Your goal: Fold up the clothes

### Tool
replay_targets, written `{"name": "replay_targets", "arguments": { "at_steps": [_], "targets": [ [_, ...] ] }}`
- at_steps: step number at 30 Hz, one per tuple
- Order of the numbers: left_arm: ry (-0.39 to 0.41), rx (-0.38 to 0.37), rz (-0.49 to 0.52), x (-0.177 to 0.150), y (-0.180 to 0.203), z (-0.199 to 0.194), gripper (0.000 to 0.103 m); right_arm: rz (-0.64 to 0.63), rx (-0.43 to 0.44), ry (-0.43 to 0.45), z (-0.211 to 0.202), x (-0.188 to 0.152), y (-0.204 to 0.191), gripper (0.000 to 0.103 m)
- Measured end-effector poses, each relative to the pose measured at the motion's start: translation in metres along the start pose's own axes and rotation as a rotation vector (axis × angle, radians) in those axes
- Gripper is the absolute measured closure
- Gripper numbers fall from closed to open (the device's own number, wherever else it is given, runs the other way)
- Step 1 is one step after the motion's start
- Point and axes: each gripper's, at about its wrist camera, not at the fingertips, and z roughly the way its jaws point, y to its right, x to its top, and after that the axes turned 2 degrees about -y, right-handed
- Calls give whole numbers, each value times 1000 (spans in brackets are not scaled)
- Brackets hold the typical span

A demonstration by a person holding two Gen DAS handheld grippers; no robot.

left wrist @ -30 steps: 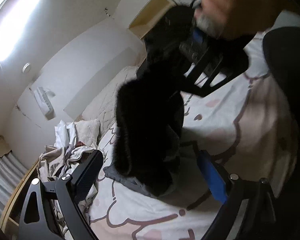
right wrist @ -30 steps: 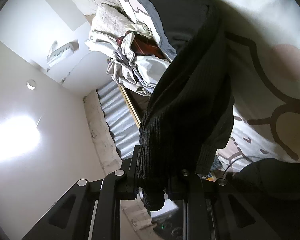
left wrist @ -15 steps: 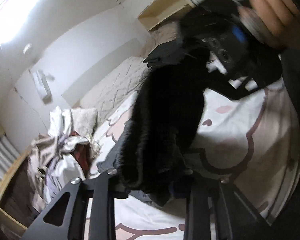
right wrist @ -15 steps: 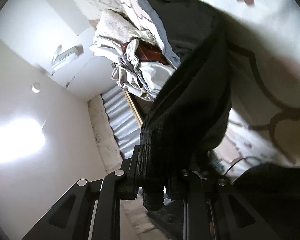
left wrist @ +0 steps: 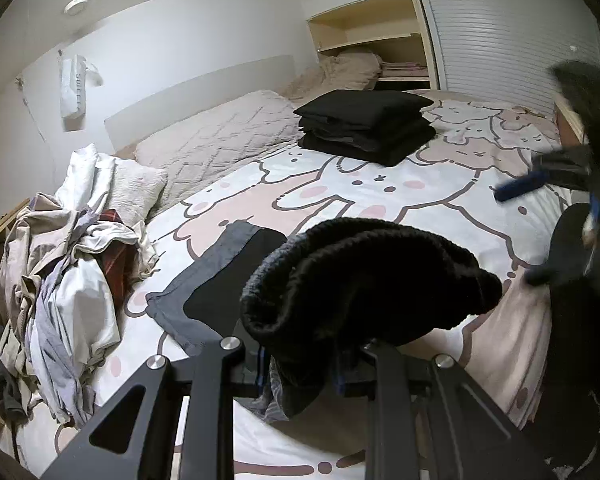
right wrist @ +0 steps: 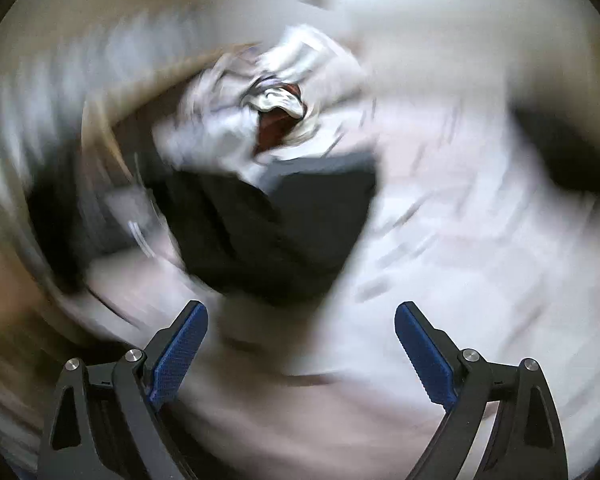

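A black ribbed knit garment [left wrist: 364, 280] hangs bunched from my left gripper [left wrist: 300, 356], whose jaws are shut on its lower part above the bed. In the left wrist view my right gripper [left wrist: 556, 176] is at the far right edge, away from the garment, with a blue pad showing. The right wrist view is smeared by motion. There my right gripper [right wrist: 300, 344] has its jaws opening wide, with nothing between the blue pads [right wrist: 180, 348]. A dark mass [right wrist: 284, 232] ahead of it is too blurred to name.
A flat grey and black garment [left wrist: 220, 276] lies on the cartoon-print bed cover [left wrist: 380, 192]. A stack of folded black clothes [left wrist: 368, 124] sits further back. A heap of unfolded laundry [left wrist: 68, 272] fills the left side by a pillow [left wrist: 136, 192].
My left gripper closed on the black knit garment and rolled level. My right gripper let go of it, opened wide and swung away fast, blurring its view.
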Motion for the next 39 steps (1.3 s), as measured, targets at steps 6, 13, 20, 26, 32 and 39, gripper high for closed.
{"name": "replay_targets", "arguments": {
  "at_steps": [6,13,20,26,32,39],
  "targets": [
    [-3,-16,24,3,2,-2,80,-637,-298,183,41,-39,-91,8],
    [-4,-24,70,-1,4,-9,80,-658,-379,235,87,-14,-94,32],
    [11,-19,156,-3,12,-36,80,-620,-281,278,58,22,-65,87],
    [3,-82,222,2,44,-79,80,-707,-187,261,3,37,-58,88],
    [-61,-215,185,3,85,-131,80,-782,-18,141,-61,22,-69,88],
    [-177,-350,83,0,114,-147,79,-704,211,-41,-106,4,-77,88]
  ]
}}
